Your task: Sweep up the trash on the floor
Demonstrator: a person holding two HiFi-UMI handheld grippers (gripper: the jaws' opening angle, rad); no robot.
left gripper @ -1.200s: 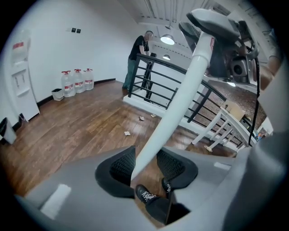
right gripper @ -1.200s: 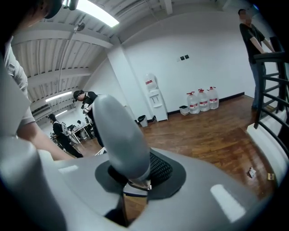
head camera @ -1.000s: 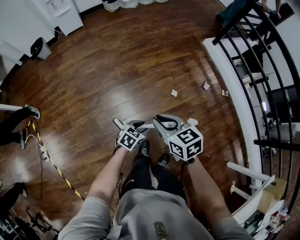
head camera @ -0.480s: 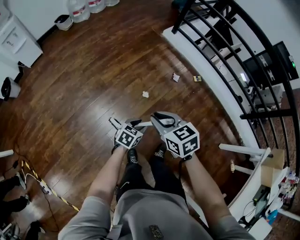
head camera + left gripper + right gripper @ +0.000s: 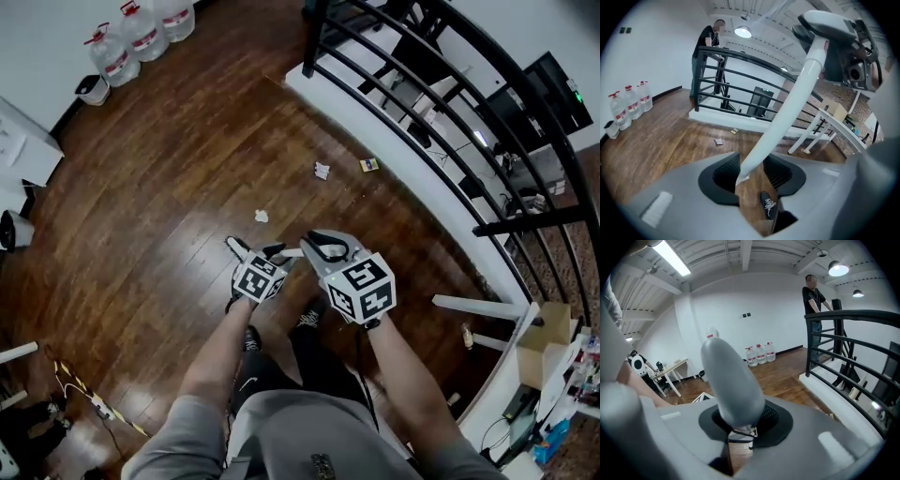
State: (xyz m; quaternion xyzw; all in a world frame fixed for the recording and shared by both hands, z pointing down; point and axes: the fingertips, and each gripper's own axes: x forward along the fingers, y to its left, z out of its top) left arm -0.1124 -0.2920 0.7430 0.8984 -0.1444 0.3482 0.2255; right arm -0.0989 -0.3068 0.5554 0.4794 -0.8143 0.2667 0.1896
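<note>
Three bits of trash lie on the wooden floor ahead: a crumpled white paper [image 5: 262, 216], a second white scrap [image 5: 322, 171] [image 5: 718, 141] and a small yellowish piece [image 5: 369, 165] [image 5: 734, 131] by the white ledge. My left gripper [image 5: 272, 255] [image 5: 750, 174] is shut on a white pole [image 5: 787, 108] that rises to the upper right. My right gripper [image 5: 325, 249] [image 5: 740, 430] is shut on a rounded grey handle [image 5: 729, 380] with a black loop. Both grippers are held close together above my shoes. No broom head or dustpan is in view.
A black railing [image 5: 441, 103] on a white ledge [image 5: 394, 159] curves along the right. Large water bottles [image 5: 141, 28] and a small bin [image 5: 92, 89] stand by the far left wall. White table legs [image 5: 473, 307] are at lower right. A person [image 5: 813, 301] stands at the railing.
The head view has swung round: the railing and trash have shifted left, and the water bottles have come into view. Both grippers keep their grips and their spacing.
</note>
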